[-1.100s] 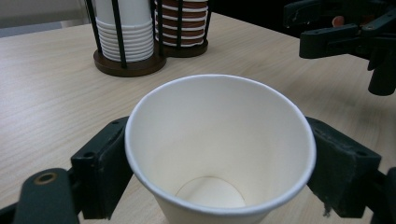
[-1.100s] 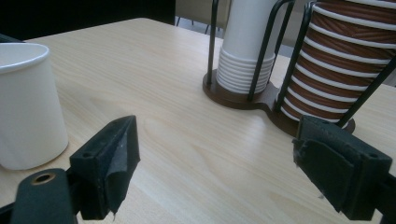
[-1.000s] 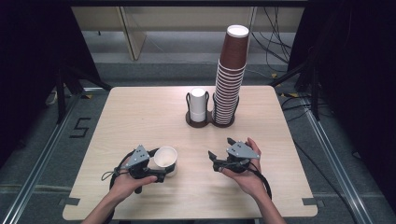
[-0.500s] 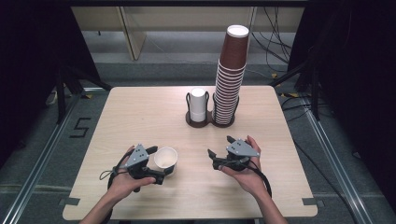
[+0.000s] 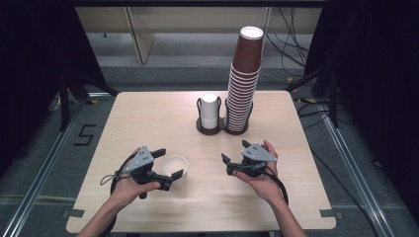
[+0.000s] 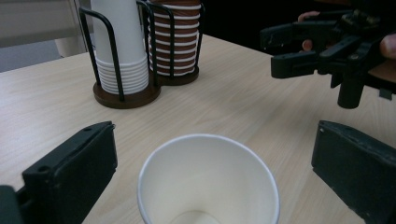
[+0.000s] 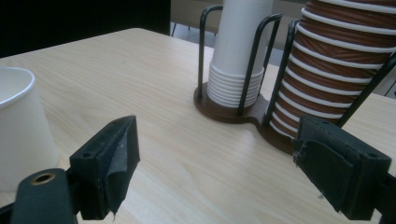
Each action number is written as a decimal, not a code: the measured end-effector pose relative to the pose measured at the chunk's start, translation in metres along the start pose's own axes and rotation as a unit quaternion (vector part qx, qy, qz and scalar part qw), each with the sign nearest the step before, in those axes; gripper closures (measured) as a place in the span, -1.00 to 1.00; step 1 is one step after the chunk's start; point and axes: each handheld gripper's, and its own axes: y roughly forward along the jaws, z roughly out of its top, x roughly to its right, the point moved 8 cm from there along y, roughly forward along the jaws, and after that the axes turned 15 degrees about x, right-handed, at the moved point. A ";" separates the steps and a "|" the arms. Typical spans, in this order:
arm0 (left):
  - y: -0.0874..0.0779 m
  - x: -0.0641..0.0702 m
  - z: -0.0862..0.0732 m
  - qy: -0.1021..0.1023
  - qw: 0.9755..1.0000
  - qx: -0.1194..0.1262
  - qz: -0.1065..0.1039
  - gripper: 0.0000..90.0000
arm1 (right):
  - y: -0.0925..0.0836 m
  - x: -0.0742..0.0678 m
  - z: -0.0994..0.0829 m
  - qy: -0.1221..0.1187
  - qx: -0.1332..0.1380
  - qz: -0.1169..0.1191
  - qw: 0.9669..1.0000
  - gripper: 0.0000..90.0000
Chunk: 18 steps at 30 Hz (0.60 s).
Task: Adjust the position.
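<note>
A single white paper cup (image 5: 176, 164) stands upright on the wooden table (image 5: 148, 118), near its front left. My left gripper (image 5: 167, 167) straddles it. Its jaws have just been opening and now stand wide, clear of the cup's sides. From the left gripper view I look down into the cup (image 6: 205, 177), with my left gripper (image 6: 212, 137) spread on both sides. My right gripper (image 5: 233, 159) is held to the right of the cup, open, with nothing between its jaws. In its own view my right gripper (image 7: 217, 140) faces the cup holder, and the cup (image 7: 16, 126) is at the left edge.
A black wire holder (image 5: 217, 129) on a brown base stands at the table's middle back. It holds a short stack of white cups (image 5: 210, 111) and a tall stack of brown cups (image 5: 244, 79). Cables lie on the floor at the right.
The left gripper's jaws have spread away from the white cup and the hand has lifted slightly. The cup stays on the table. The right gripper has kept still.
</note>
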 end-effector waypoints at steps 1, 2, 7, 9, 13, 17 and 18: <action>0.001 -0.001 0.003 -0.002 1.000 0.004 -0.001 -1.00 | 0.000 -0.001 0.000 0.017 -0.002 -0.003 1.000 -0.66; 0.001 -0.003 0.005 -0.002 1.000 0.006 0.000 -1.00 | 0.000 0.001 0.001 0.011 -0.005 -0.002 1.000 -0.66; 0.010 -0.013 0.020 0.002 1.000 0.019 0.003 -1.00 | 0.002 0.009 0.005 0.013 0.005 -0.013 1.000 -0.65; 0.013 -0.015 0.026 0.003 1.000 0.026 0.002 -1.00 | 0.001 0.013 0.007 0.009 0.006 -0.019 1.000 -0.65; 0.022 -0.019 0.035 0.006 0.999 0.033 0.000 -1.00 | 0.000 0.017 0.008 0.018 0.005 -0.024 1.000 -0.65; 0.030 -0.026 0.044 0.012 0.999 0.038 0.011 -1.00 | 0.001 0.020 0.009 0.015 0.013 -0.026 0.999 -0.65; 0.031 -0.028 0.045 0.013 0.999 0.039 0.013 -1.00 | 0.000 0.021 0.009 0.017 0.006 -0.030 0.999 -0.65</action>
